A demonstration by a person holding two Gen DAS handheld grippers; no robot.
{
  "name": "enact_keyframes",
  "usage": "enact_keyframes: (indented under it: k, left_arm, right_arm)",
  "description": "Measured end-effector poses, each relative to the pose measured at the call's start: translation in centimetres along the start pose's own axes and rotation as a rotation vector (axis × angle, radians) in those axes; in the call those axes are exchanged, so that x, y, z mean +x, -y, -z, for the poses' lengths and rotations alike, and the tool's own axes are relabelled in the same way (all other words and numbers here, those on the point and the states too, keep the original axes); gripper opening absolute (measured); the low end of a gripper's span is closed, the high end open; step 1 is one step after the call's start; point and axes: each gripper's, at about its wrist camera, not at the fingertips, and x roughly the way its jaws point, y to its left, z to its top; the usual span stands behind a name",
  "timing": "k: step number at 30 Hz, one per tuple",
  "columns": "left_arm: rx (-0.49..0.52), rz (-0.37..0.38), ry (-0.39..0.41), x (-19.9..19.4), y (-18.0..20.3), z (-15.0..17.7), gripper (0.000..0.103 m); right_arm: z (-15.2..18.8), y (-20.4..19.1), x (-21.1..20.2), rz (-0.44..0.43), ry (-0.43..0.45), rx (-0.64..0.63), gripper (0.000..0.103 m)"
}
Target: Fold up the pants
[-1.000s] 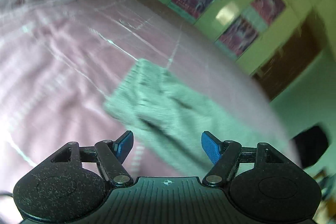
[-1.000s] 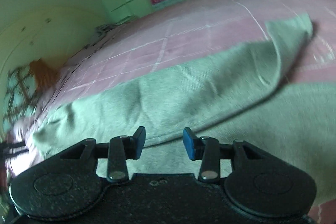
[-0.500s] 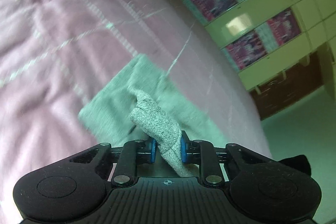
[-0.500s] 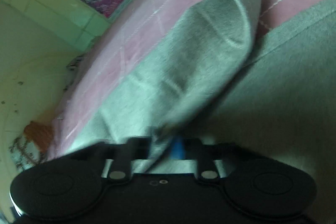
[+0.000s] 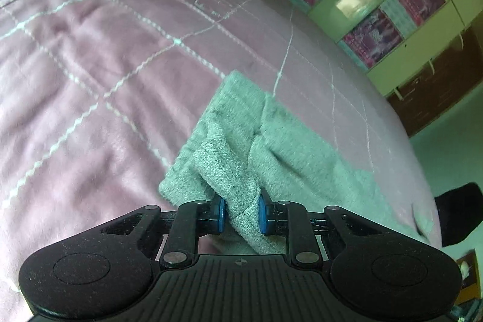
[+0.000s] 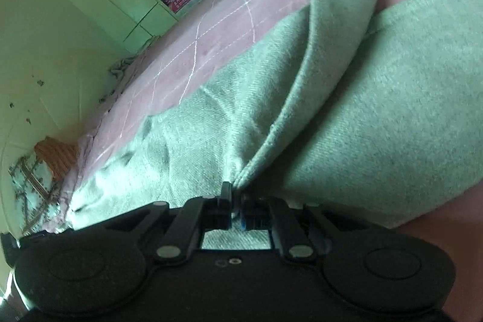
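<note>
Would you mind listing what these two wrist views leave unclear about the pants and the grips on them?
- Left wrist view: the pants run under the left gripper; its body hides the pinched fold's lower end.
- Right wrist view: the right gripper has shut jaws in shadow, so how much cloth they hold is unclear.
- Both views: the pants' full outline is cut off, so which part is waistband or hem is unclear.

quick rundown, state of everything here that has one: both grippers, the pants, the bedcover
left gripper: shut on the pants, a bunched fold clamped between its fingers
right gripper: shut on the pants, pinching a thin edge
pants: grey, rumpled, partly folded over on themselves, lying on the bedcover
bedcover: pink, spread out, lightly wrinkled
</note>
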Motion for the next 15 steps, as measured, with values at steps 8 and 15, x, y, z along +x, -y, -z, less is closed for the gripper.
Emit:
enact_keyframes:
  k: [8,15]
  left_arm:
    - [0.137,-0.137,0.005,-1.0,3.0,0.8,0.022]
    - [0.161,-0.214,0.082,-4.5,6.7,3.2,0.042]
  right_arm:
    - [-1.0,-0.7,-0.1,0.021,-0.034,-0.012,0.007]
    - [-4.8,0.8,-4.5,0.085,0.161,0.021,0.037]
